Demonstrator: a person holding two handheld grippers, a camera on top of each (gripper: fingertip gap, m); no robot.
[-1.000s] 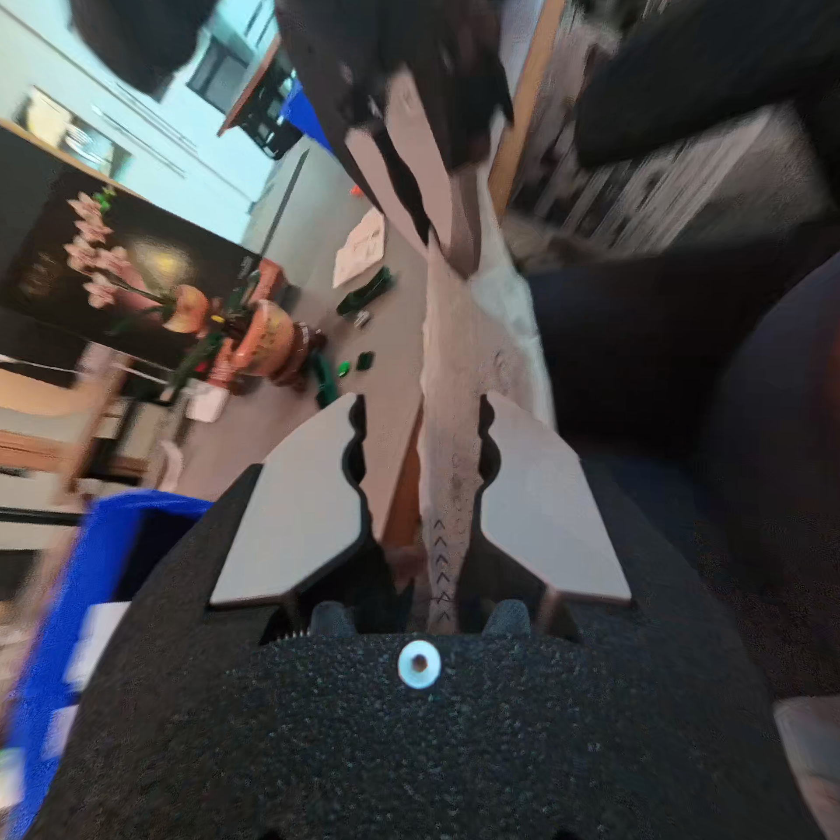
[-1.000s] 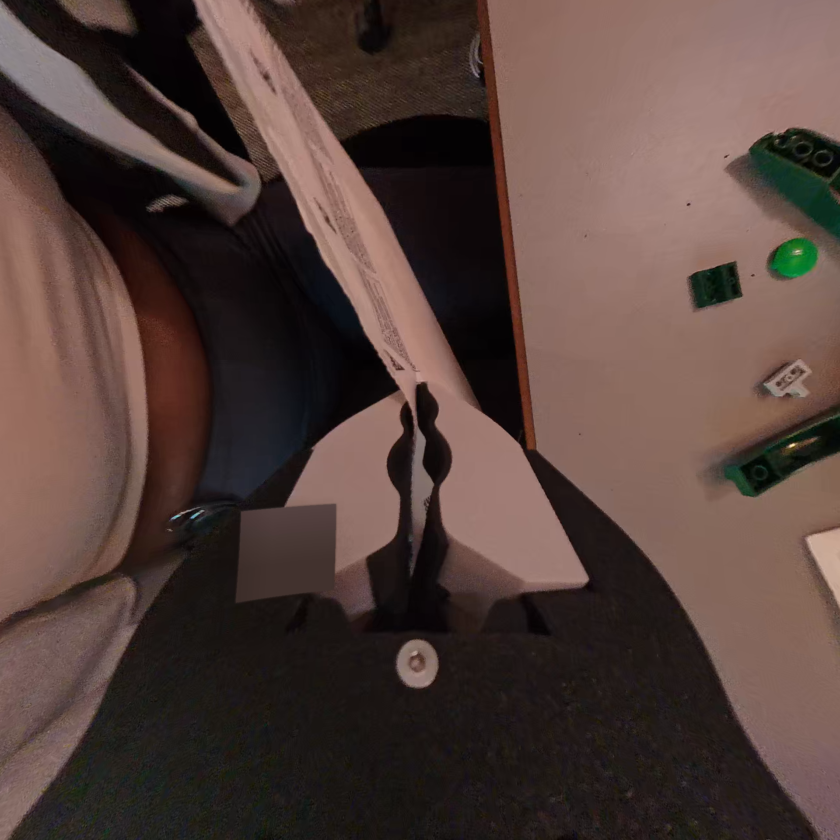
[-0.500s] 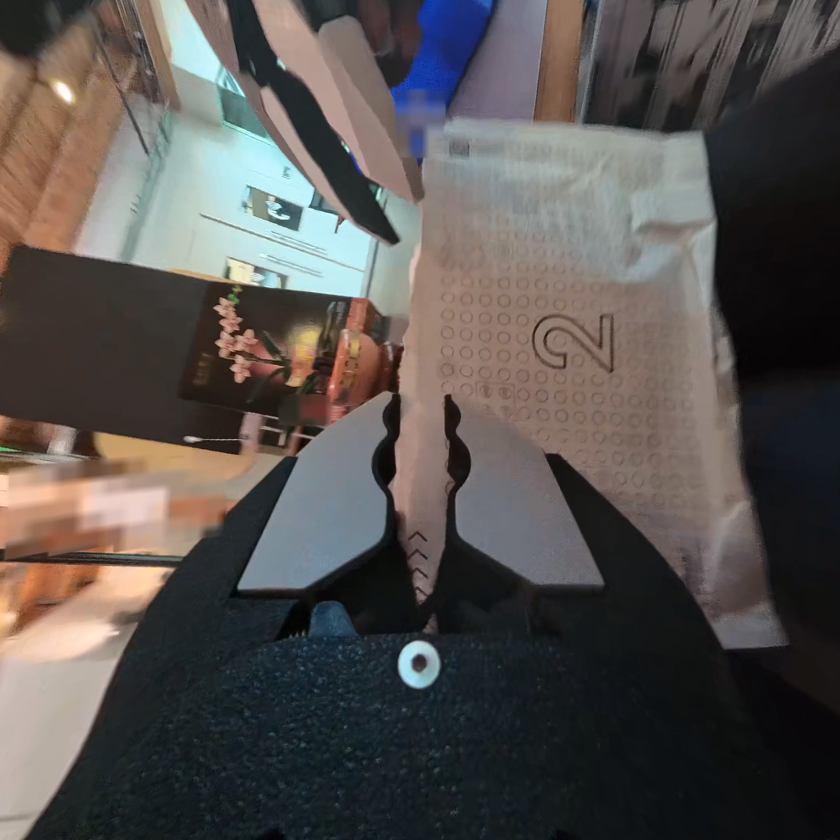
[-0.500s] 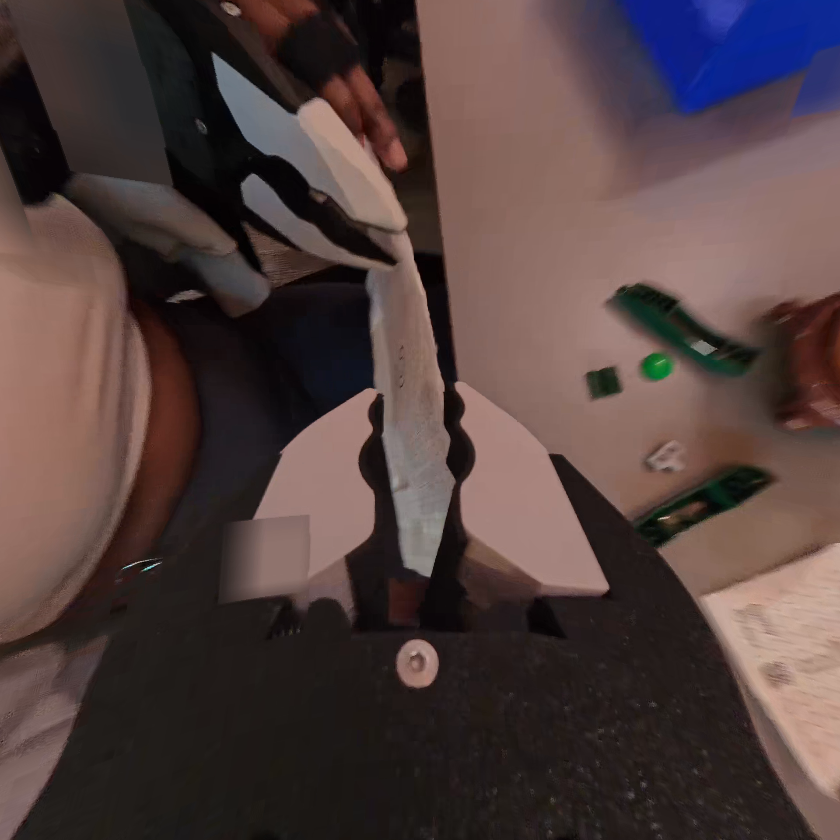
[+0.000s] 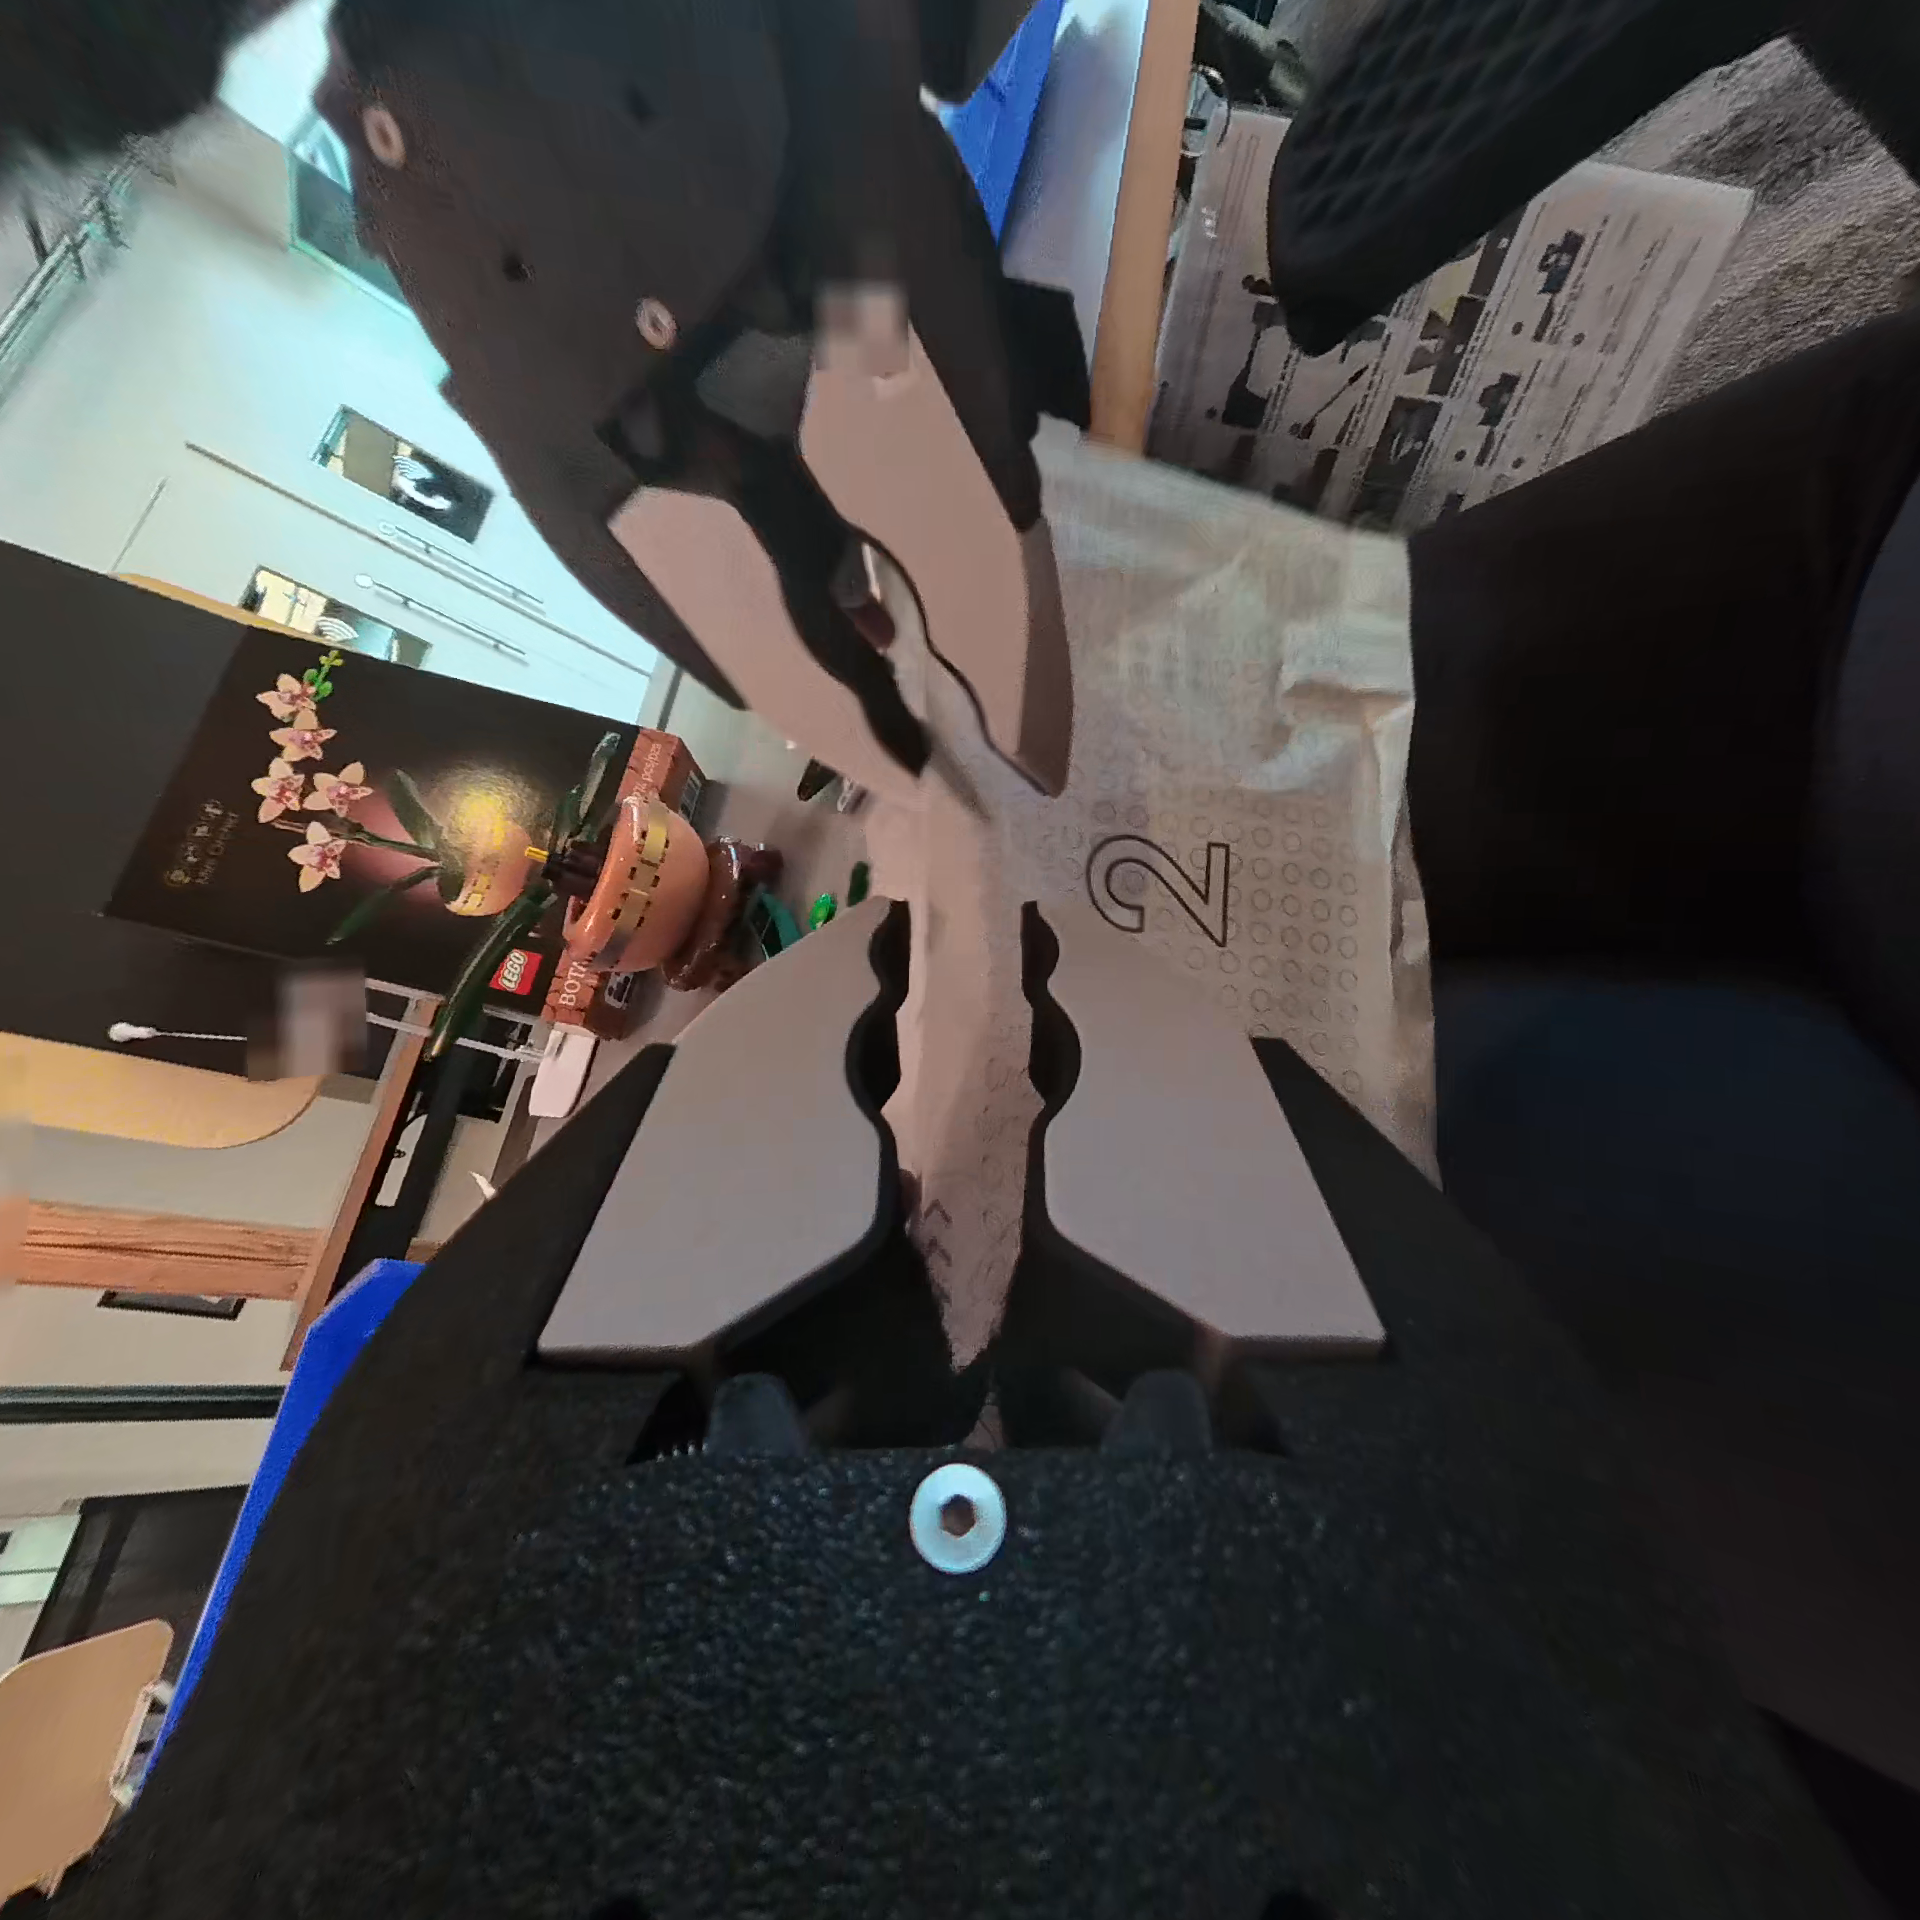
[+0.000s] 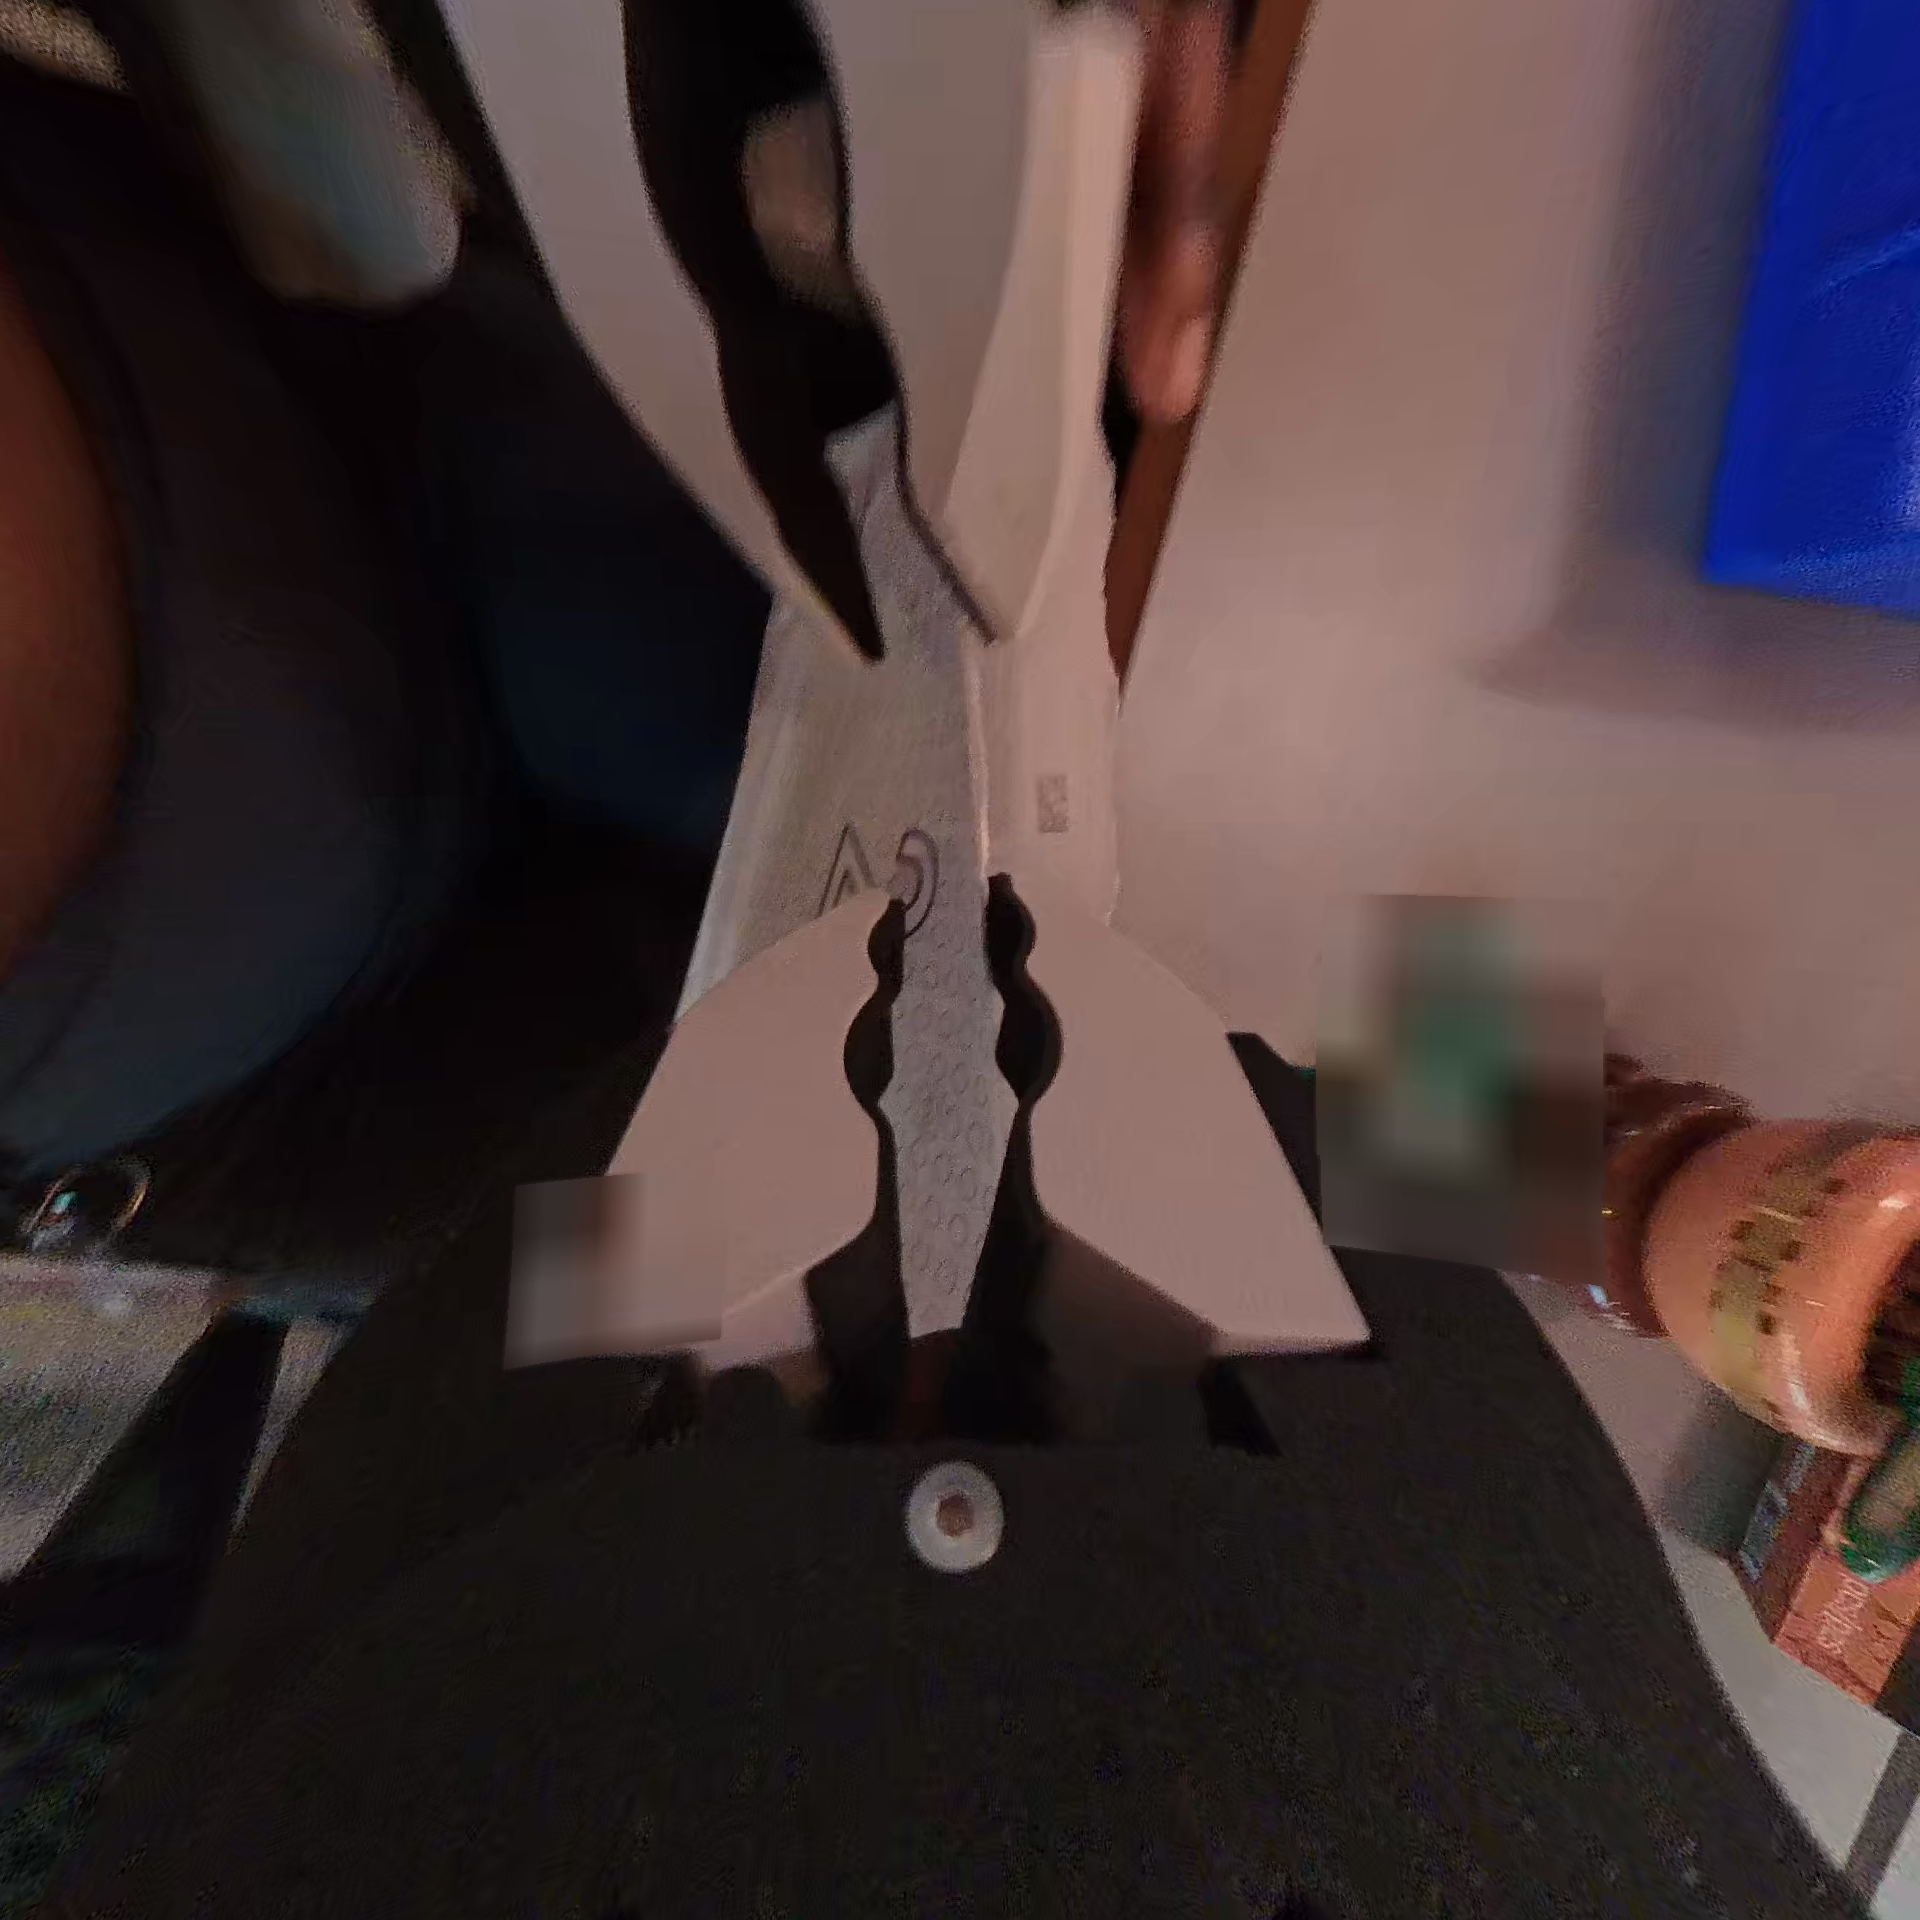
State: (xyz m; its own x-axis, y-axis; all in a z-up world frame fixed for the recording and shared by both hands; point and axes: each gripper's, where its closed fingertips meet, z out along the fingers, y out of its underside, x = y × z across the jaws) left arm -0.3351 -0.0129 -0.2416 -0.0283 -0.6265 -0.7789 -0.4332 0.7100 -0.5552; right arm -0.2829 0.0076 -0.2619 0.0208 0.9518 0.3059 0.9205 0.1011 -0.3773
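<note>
A white paper bag (image 5: pixel 1195 727) printed with small circles and a large numeral hangs between my two grippers, over a person's lap. My left gripper (image 5: pixel 961 920) is shut on the bag's near edge, and the paper runs up between its fingers. My right gripper (image 5: pixel 982 774) comes down from above and is shut on the bag a short way farther along. In the right wrist view, the right gripper (image 6: pixel 945 899) pinches the bag (image 6: pixel 831 790). There the left gripper (image 6: pixel 925 634) grips the bag just beyond it, with a hand behind.
A grey table (image 6: pixel 1351 623) with a wooden edge lies beside the bag. On it stand a brick-built flower pot (image 5: pixel 644 894), a dark box with an orchid picture (image 5: pixel 312 810) and a blue bin (image 6: pixel 1849 312). Printed sheets (image 5: pixel 1507 312) lie on the floor. The person's dark trousers (image 5: pixel 1662 935) are close by.
The left jaws were open around the bag a second ago and have shut on it. Both grippers swung round, and the right gripper moved closer to the left one along the bag.
</note>
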